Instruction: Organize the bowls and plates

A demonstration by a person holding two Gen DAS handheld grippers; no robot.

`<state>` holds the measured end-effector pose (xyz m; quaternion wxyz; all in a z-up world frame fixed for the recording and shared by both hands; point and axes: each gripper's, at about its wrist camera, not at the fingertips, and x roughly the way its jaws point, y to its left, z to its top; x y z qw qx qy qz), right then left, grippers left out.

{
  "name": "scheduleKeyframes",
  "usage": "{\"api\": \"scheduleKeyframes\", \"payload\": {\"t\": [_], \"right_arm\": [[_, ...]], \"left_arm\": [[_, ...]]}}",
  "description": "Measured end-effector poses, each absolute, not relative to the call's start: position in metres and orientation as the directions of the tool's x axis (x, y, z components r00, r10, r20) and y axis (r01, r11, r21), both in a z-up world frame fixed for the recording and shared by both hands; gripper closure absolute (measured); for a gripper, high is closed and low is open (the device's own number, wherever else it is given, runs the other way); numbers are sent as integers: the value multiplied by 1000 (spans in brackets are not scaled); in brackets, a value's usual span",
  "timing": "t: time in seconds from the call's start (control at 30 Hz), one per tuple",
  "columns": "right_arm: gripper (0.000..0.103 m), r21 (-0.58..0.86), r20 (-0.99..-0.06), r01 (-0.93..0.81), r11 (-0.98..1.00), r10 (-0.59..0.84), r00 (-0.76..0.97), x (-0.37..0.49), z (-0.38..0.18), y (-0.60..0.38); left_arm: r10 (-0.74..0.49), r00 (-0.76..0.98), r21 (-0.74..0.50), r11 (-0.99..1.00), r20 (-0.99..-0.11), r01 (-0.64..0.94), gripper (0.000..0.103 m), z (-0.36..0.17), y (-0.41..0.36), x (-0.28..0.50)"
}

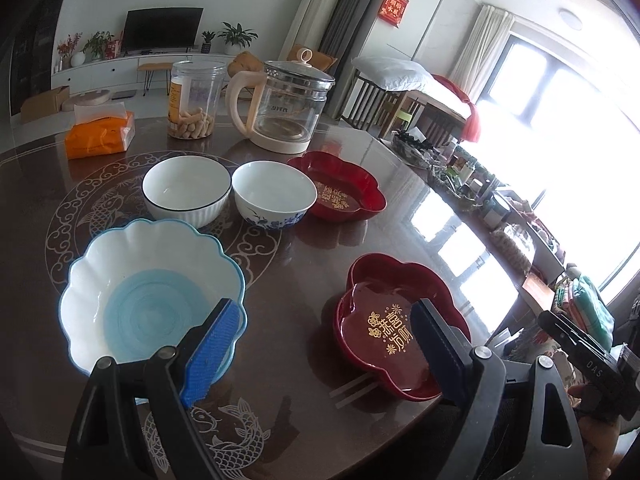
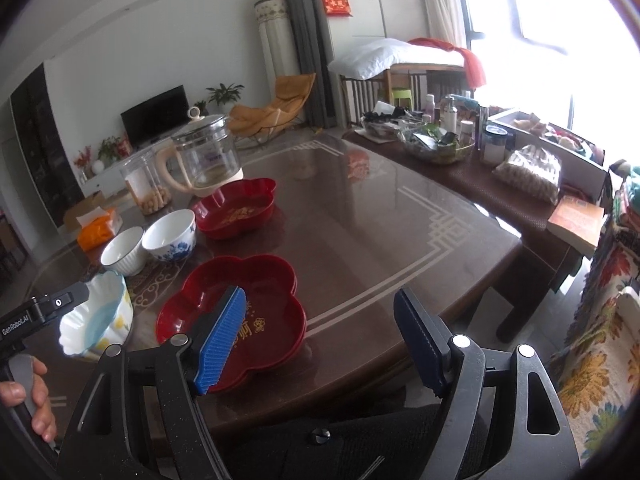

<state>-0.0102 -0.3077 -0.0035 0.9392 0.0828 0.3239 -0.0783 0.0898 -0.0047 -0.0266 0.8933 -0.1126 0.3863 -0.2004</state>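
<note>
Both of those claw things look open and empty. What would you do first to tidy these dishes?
Probably bring the right gripper down onto the near red dish and grip its rim, to stack it with the matching far red dish. Both grippers are open and hold nothing, and this dish lies closest to the right gripper, near the table edge.

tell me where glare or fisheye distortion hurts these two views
Left wrist view: the window is blown out white, and its glare streaks the glossy table. Right wrist view: the window again overexposes the upper right; straight table inlay lines bow, and corners go dark.
</note>
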Motion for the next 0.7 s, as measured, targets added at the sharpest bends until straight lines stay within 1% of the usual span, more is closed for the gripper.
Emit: {"api": "scheduleKeyframes", "payload": {"t": [0.07, 0.17, 0.2, 0.27, 0.37, 0.4, 0.47, 0.6, 0.63, 0.67, 0.7], "right_arm": [[23, 89, -676, 199, 976, -87, 732, 1, -5, -320], [23, 135, -777, 189, 973, -15, 629, 23, -12, -337], [23, 167, -803, 190, 968, 21, 596, 31, -13, -341], [23, 244, -837, 197, 950, 103, 538, 47, -14, -349], [23, 345, -848, 202, 916, 212, 485, 77, -10, -357], [23, 340, -856, 202, 919, 213, 472, 90, -7, -359], [23, 269, -884, 182, 946, 168, 436, 120, -3, -359], [24, 37, -931, 116, 993, -7, 364, 178, -10, -349], [24, 11, -937, 101, 995, -25, 348, 190, -14, -346], [24, 30, -941, 94, 995, -3, 338, 202, -17, -345], [24, 83, -942, 104, 991, 44, 332, 213, -20, -347]], "left_arm": [[-487, 575, -390, 873, -658, 294, 16, -23, -4, 105], [-530, 494, -439, 848, -689, 298, 16, -16, -4, 139], [-530, 477, -434, 848, -701, 304, 16, -13, -6, 152], [-497, 482, -385, 866, -721, 318, 16, -2, -11, 177], [-453, 470, -321, 885, -757, 336, 16, 8, -24, 223], [-437, 450, -309, 892, -779, 330, 16, 9, -28, 239], [-411, 420, -300, 903, -809, 307, 16, 6, -33, 273], [-361, 401, -273, 926, -842, 261, 16, -6, -45, 329], [-344, 395, -254, 931, -852, 262, 16, -10, -51, 341], [-327, 392, -236, 936, -860, 262, 16, -14, -56, 352], [-313, 387, -223, 940, -867, 259, 16, -19, -60, 363]]}}
